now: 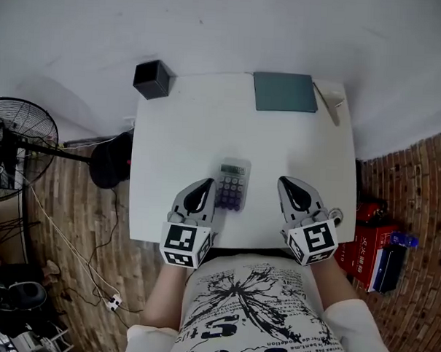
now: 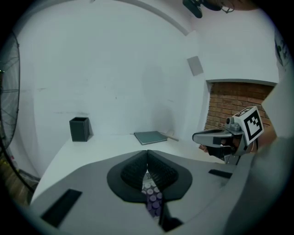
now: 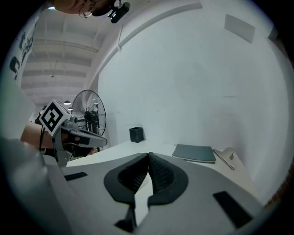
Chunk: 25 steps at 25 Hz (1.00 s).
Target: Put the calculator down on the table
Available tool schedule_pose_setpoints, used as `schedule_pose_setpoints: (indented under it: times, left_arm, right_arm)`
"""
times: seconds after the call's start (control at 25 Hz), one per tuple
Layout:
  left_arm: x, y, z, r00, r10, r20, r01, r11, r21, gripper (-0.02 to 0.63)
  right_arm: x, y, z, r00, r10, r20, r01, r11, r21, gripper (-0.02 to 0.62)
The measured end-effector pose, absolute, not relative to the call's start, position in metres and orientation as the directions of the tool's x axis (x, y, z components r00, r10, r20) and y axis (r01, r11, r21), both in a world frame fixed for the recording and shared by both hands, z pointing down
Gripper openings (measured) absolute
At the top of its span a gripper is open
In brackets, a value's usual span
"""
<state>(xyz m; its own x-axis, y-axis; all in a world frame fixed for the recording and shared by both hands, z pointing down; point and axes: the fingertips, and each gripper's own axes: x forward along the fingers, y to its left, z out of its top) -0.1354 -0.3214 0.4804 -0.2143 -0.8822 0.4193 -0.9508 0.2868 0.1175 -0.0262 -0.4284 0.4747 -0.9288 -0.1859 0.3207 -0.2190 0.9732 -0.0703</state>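
Note:
The calculator (image 1: pixel 232 184), grey with purple keys, lies flat on the white table (image 1: pixel 178 133) near its front edge. My left gripper (image 1: pixel 205 185) hovers just to its left with jaws shut and nothing between them. In the left gripper view the pads meet at the left gripper (image 2: pixel 147 155), and the calculator's purple keys (image 2: pixel 152 198) show below through the gap behind them. My right gripper (image 1: pixel 287 185) hangs over the table right of the calculator, apart from it. Its jaws are shut and empty, as the right gripper (image 3: pixel 149 156) shows in its own view.
At the table's far left corner stands a black pen holder (image 1: pixel 152 79). A dark green notebook (image 1: pixel 285 92) and a pen-like item (image 1: pixel 329 102) lie at the far right. A standing fan (image 1: pixel 17 148) is on the floor to the left, red boxes (image 1: pixel 367 251) to the right.

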Motion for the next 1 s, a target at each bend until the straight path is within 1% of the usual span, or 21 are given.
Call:
schedule_pose_setpoints:
  times: [0.36,0.56,0.84,1.0]
  left_arm:
    - [-0.114,-0.304,0.399,-0.196,-0.937,0.289,-0.978,0.208,0.009,0.014]
    - [-0.103,-0.295,0.378,-0.155,-0.966,0.207,-0.987,0.161,0.011,0.014]
    - [-0.086,-0.291,0.372,-0.117,-0.975,0.189,-0.992,0.124,0.026,0.014]
    - [-0.081,-0.292,0.371,-0.118,-0.977,0.176,-0.992,0.125,0.028,0.014]
  right_arm:
    - [-0.006,-0.419,0.427,-0.939,-0.247,0.240,-0.258,0.966,-0.015,0.014]
    - [0.006,-0.413,0.409,-0.941,-0.266,0.208,-0.264,0.964,0.035,0.014]
    - [0.023,-0.410,0.396,-0.942,-0.275,0.190,-0.270,0.961,0.054,0.013]
    - [0.028,-0.408,0.396,-0.946,-0.266,0.186,-0.260,0.964,0.054,0.012]
